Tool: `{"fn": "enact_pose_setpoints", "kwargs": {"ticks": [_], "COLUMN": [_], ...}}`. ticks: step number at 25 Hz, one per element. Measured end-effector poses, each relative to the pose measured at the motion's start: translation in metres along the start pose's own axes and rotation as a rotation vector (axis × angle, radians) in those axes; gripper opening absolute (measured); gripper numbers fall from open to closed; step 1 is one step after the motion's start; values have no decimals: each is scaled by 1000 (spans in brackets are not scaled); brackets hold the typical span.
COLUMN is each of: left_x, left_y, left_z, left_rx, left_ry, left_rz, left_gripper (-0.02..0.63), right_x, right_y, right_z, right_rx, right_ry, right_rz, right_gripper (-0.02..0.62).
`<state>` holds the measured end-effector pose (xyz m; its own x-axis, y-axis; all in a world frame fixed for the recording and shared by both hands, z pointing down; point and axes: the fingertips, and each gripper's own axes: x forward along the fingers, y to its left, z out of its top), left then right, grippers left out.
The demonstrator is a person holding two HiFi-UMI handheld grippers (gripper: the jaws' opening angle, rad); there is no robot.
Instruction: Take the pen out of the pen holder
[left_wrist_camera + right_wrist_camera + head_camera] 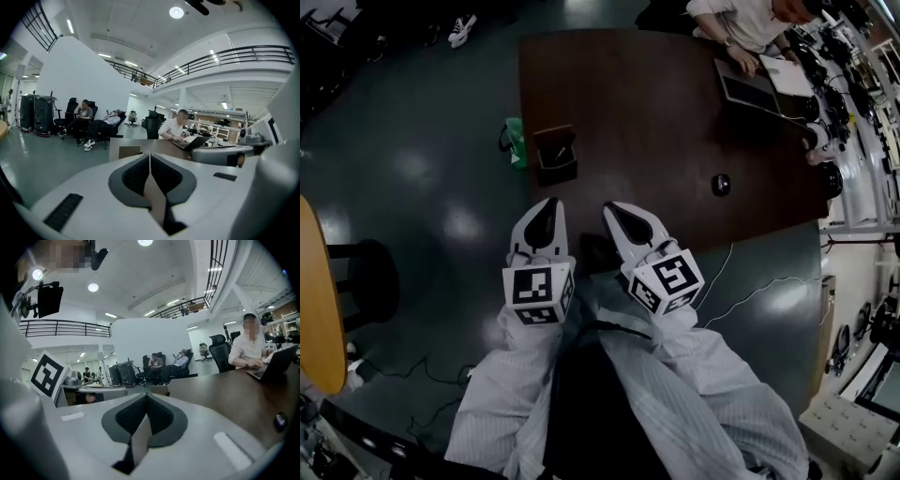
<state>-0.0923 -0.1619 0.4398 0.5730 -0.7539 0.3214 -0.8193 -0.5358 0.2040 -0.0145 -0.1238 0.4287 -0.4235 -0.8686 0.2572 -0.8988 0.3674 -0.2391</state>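
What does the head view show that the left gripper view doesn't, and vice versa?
Head view only: the pen holder seen from above, and a small dark object on the table. Left gripper view only: people seated in chairs across the room, and the balcony railing. Both: the brown table, the person at a laptop, and the left gripper, jaws together.

pen holder (555, 155) on dark table (656, 131)

side by side at frame centre: left gripper (547, 217) and right gripper (622, 217), jaws together, empty, white-sleeved arms (712, 394) behind.
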Motion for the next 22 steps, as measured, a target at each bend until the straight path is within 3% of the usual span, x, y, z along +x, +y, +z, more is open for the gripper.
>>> {"fn": "enact_pose_setpoints", "kwargs": {"ticks": [12, 22], "left_x": [103, 133], "left_y": [22, 35], "left_z": [8, -12], "left_rx": [-46, -54], "left_ry": [41, 104], "left_rz": [258, 309], "left_gripper": [6, 8], "right_x": [71, 86], "right_y": [-73, -88], "right_z": [15, 5], "right_rx": [-63, -30], "right_ry": [114, 162], "right_rz": [284, 294], "right_gripper": [2, 2]}}
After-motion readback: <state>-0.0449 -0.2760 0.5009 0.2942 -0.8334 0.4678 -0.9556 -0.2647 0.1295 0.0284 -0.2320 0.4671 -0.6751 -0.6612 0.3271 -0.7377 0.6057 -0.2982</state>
